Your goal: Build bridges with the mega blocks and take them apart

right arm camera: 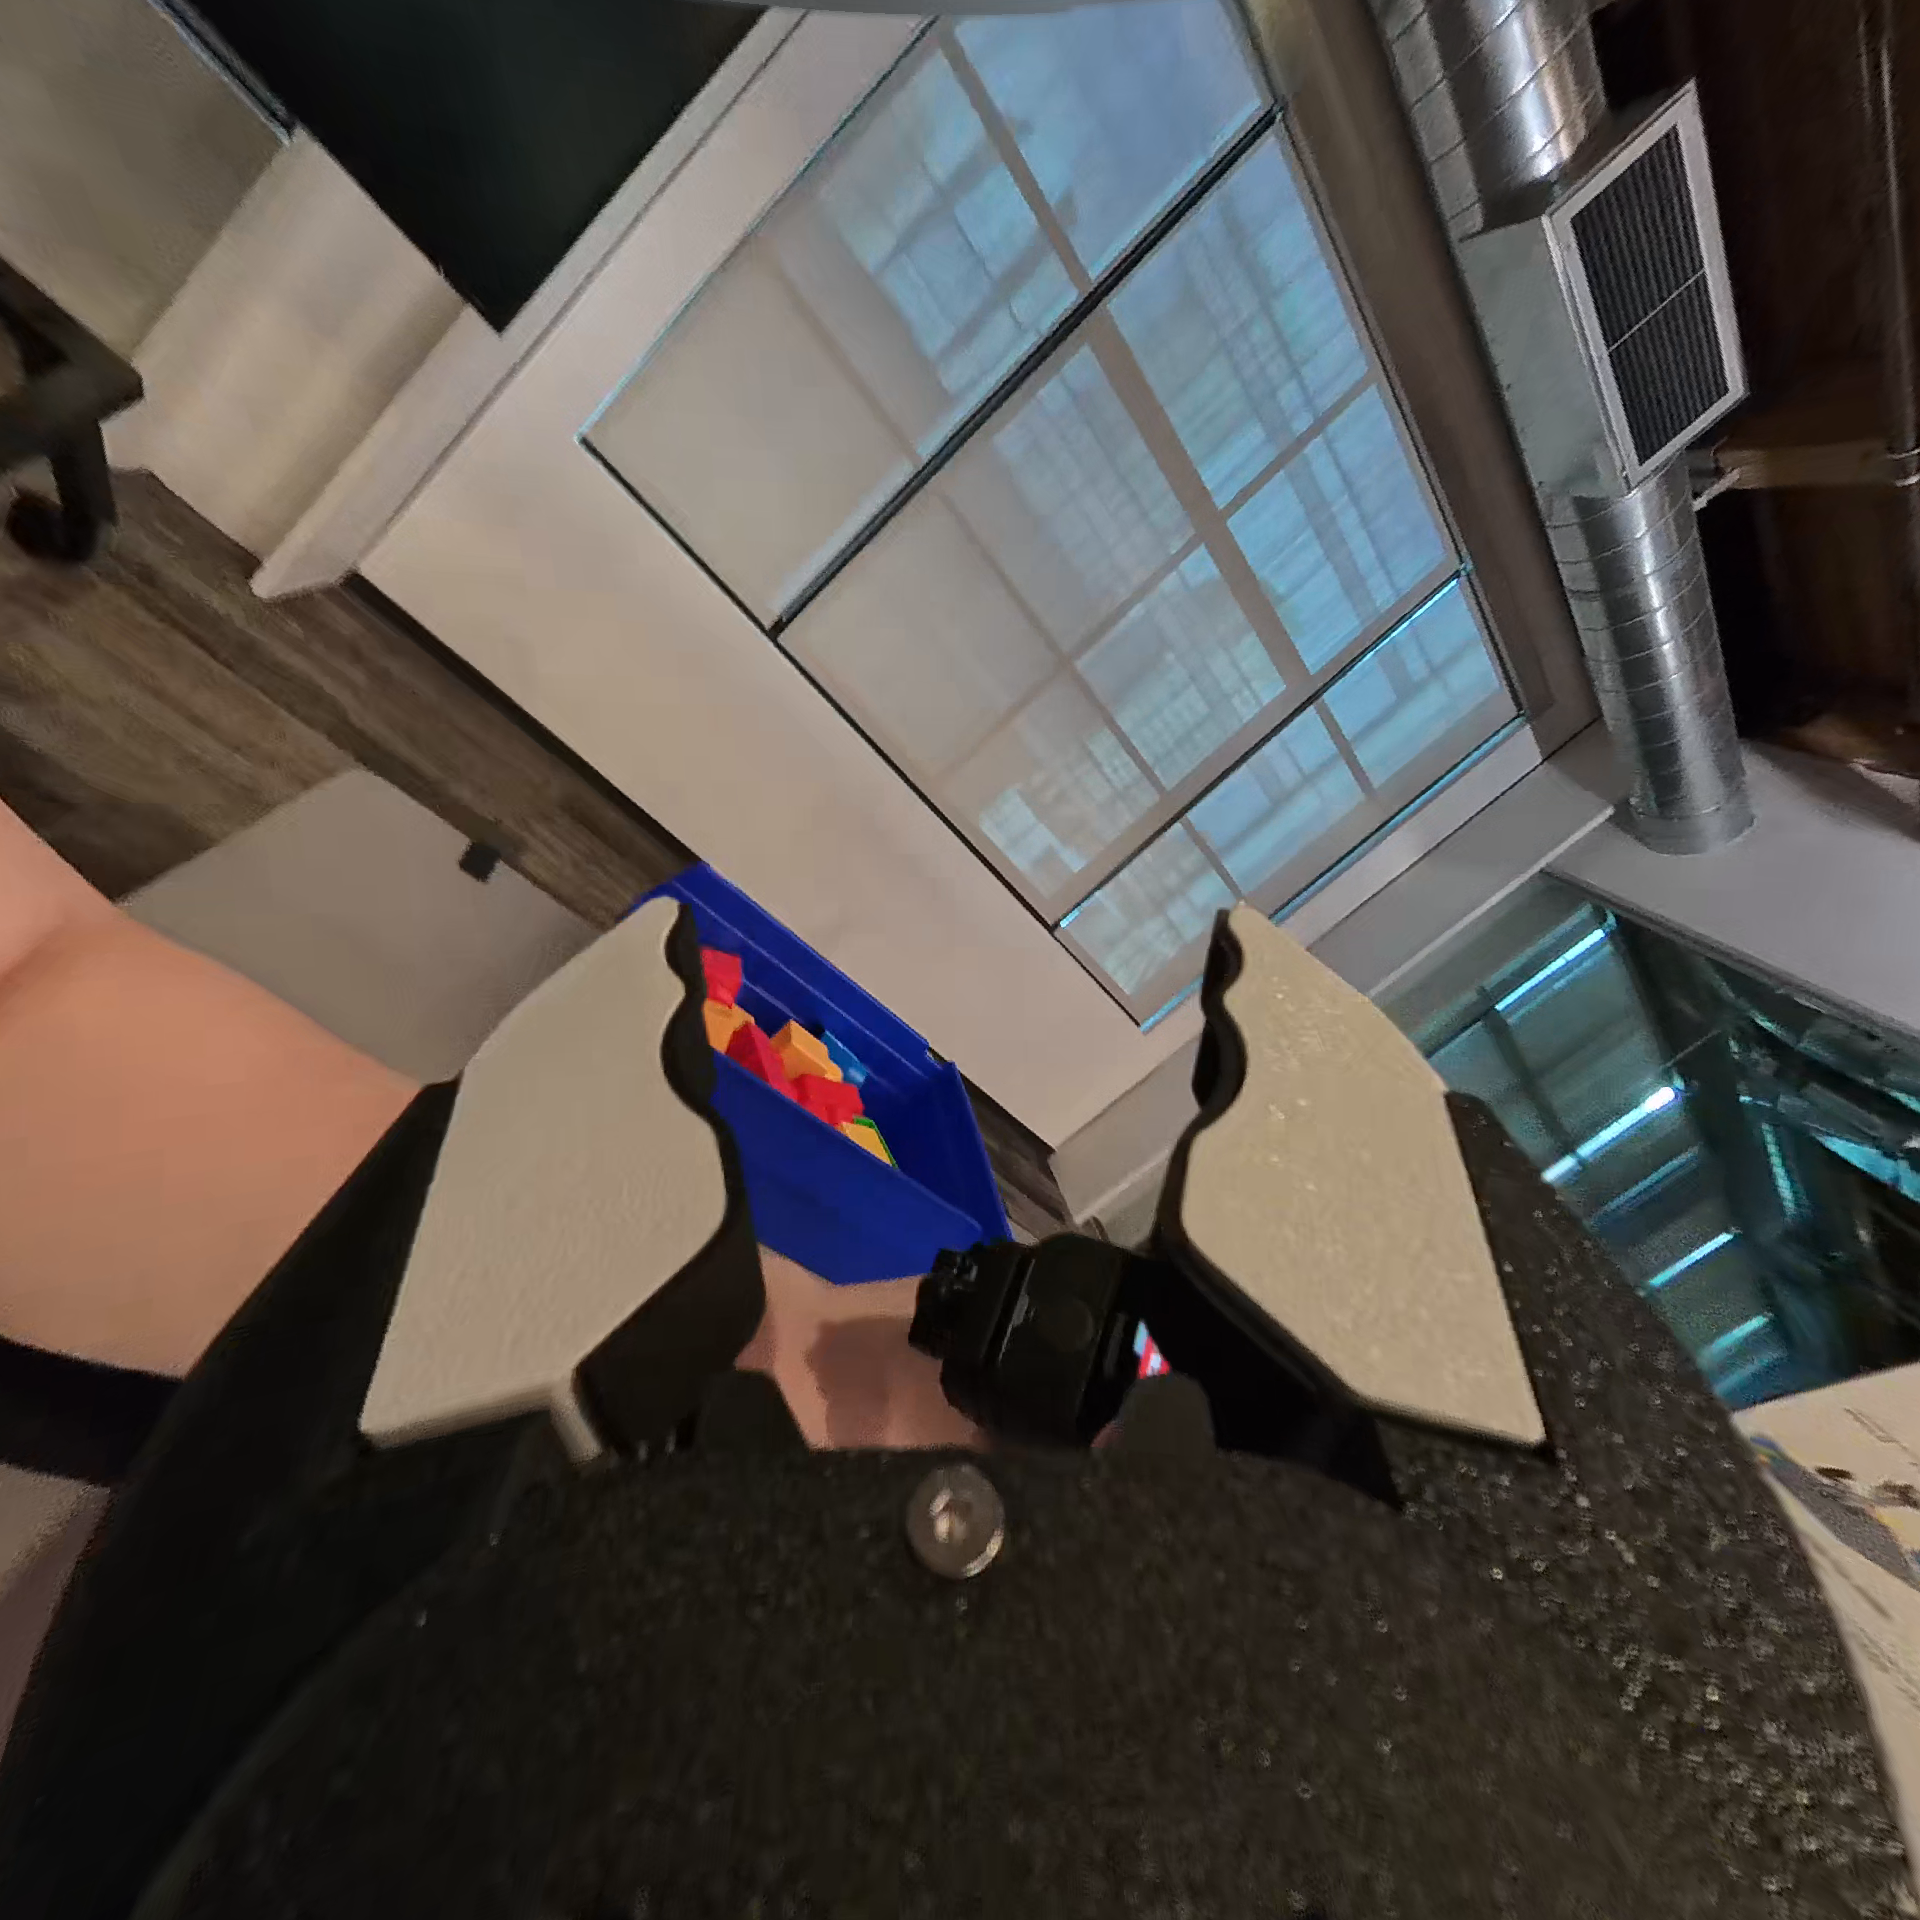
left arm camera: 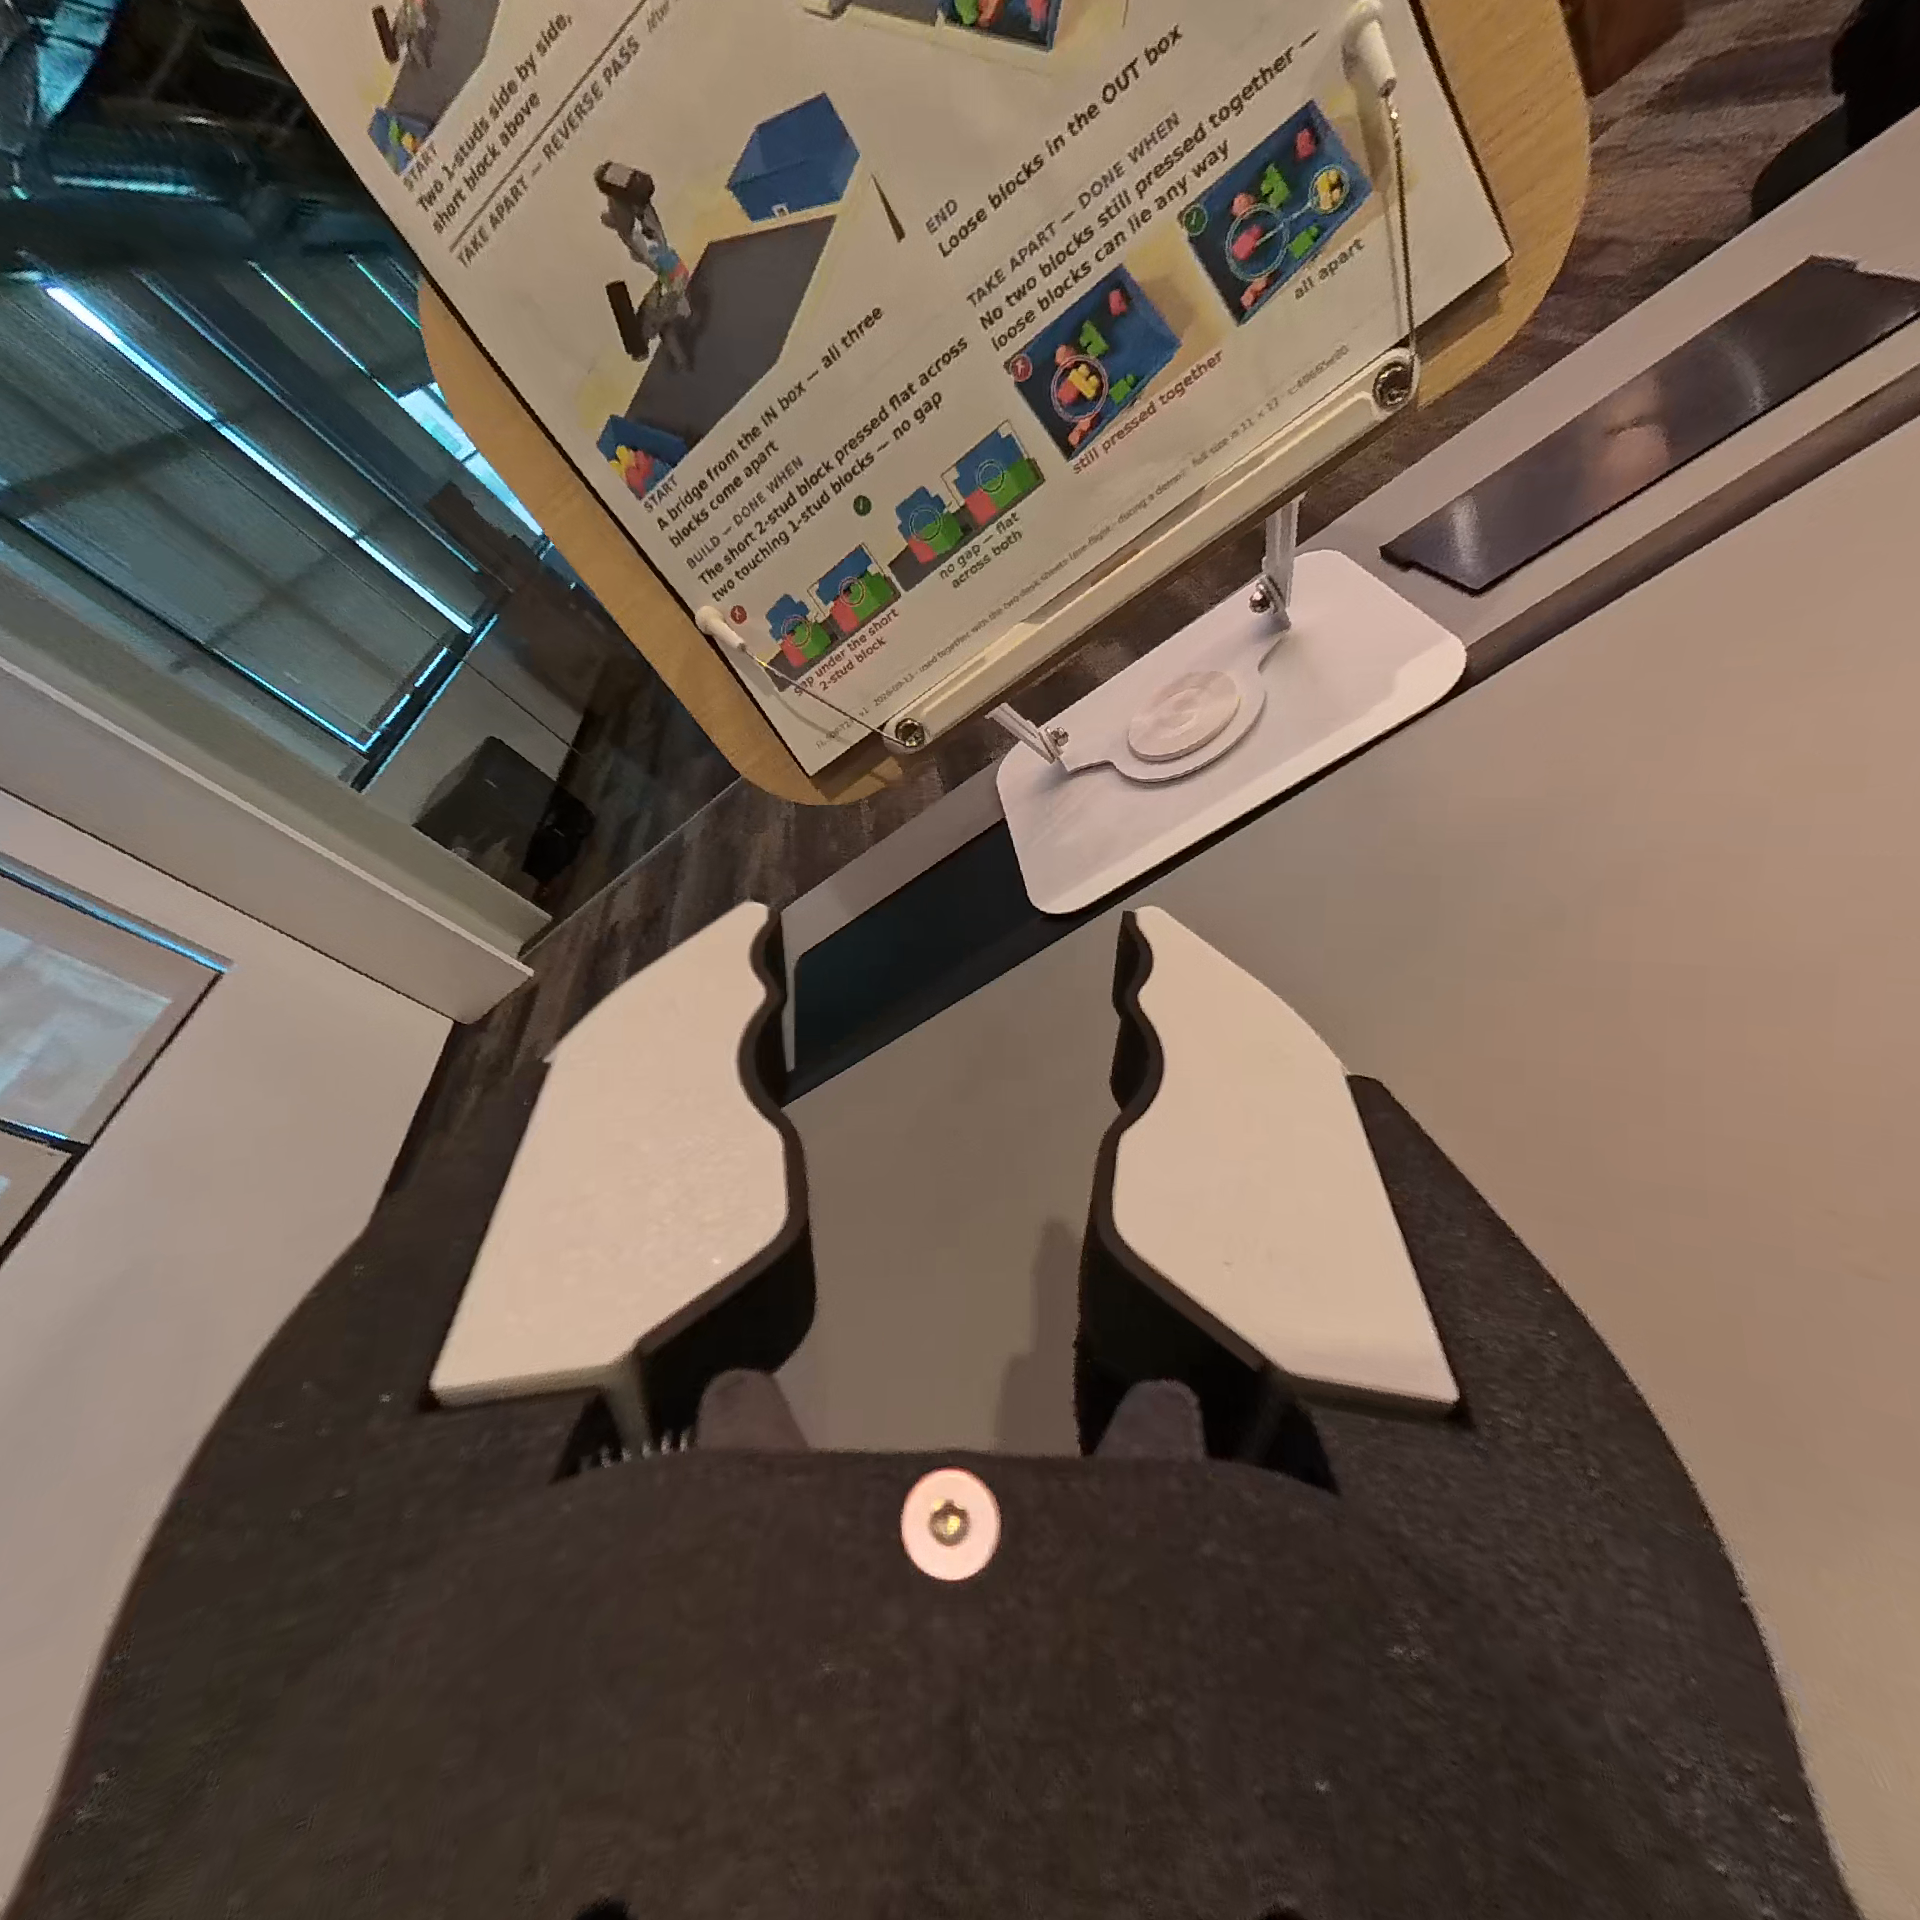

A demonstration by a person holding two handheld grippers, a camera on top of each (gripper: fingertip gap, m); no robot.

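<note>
Both tools are spread wide and carry nothing. My left tool (left arm camera: 948, 935) points over a pale worktop (left arm camera: 1558, 1039), aimed at a sheet (left arm camera: 883, 364) clipped on a white stand (left arm camera: 1226, 727) in the upper middle of the frame; a dark mat (left arm camera: 894, 977) lies just past its tips. No blocks show in that view.

My right tool (right arm camera: 951, 925) is tipped upward, so most of its frame is window (right arm camera: 1039, 520) and duct (right arm camera: 1652, 623). Between its fingers, at frame centre, sits a blue bin (right arm camera: 852, 1195) with red, orange and yellow blocks (right arm camera: 790, 1049) heaped inside. A black camera-like part (right arm camera: 1029, 1330), I think on the other tool, and a hand (right arm camera: 842, 1351) lie low in that gap, with a forearm (right arm camera: 156, 1039) at the left edge.

I judge nothing is started: no block is out and no bridge is visible. To do the first pick well, I would level the right tool, bring the bin squarely ahead, then come down over one block lying free on top, not a wedged one. Closing across its flat sides rather than its studs should keep it from twisting. I would keep the left tool clear of the bin mouth.
</note>
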